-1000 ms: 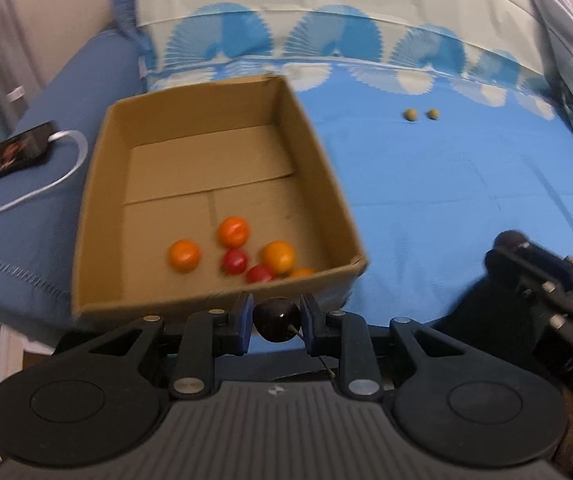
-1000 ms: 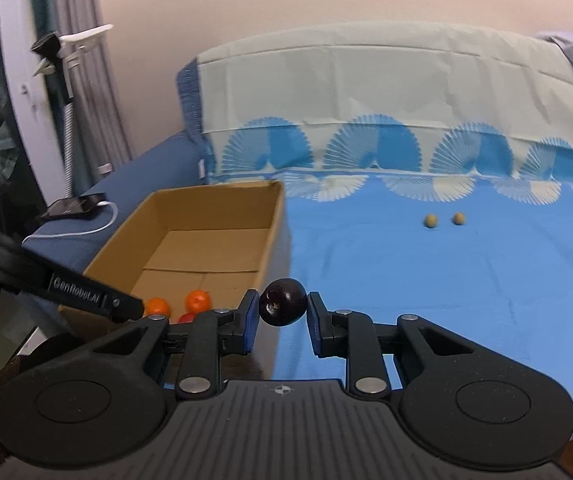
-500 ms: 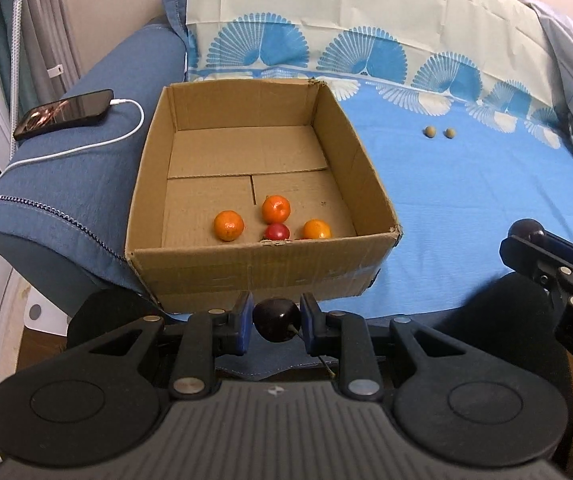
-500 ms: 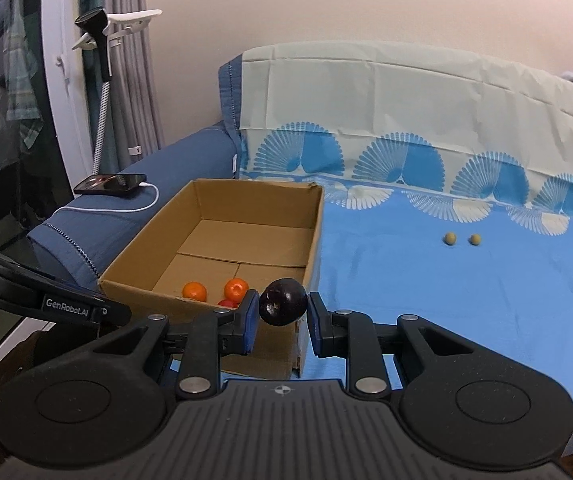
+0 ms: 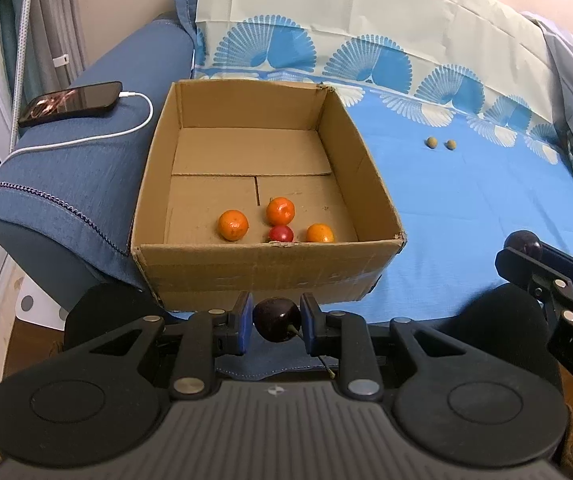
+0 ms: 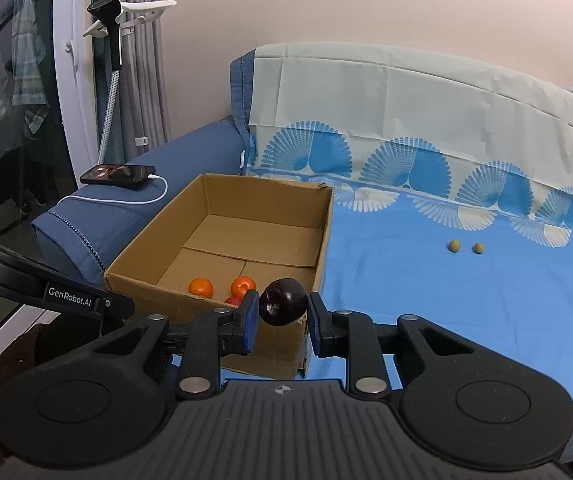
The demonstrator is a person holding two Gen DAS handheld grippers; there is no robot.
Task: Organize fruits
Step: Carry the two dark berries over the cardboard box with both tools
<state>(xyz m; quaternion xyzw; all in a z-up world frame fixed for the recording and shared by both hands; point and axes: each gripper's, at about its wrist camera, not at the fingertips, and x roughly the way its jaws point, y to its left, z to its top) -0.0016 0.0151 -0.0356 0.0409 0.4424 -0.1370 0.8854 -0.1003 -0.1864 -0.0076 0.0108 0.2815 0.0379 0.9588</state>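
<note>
An open cardboard box [image 5: 264, 258] [image 6: 318, 240] stands on the blue sofa sheet and holds three orange fruits [image 5: 233, 224] and a small red one [image 5: 281, 234]. My left gripper [image 5: 276, 322] is shut on a dark cherry [image 5: 276, 319] with a stem, in front of the box's near wall. My right gripper [image 6: 282, 312] is shut on a dark plum [image 6: 283, 301], in front of the box's near right corner; it also shows at the right of the left wrist view [image 5: 526, 256]. Two small olive-brown fruits [image 5: 440, 143] [image 6: 465, 246] lie far right on the sheet.
A phone [image 5: 71, 103] on a white charging cable [image 5: 86, 140] lies on the sofa arm left of the box. The backrest cover [image 6: 406, 100] rises behind. A garment steamer [image 6: 112, 40] and curtains stand at the far left.
Both grippers have pulled back and up from the box, each keeping its dark fruit. The box now appears farther off and more of the sofa arm and phone show.
</note>
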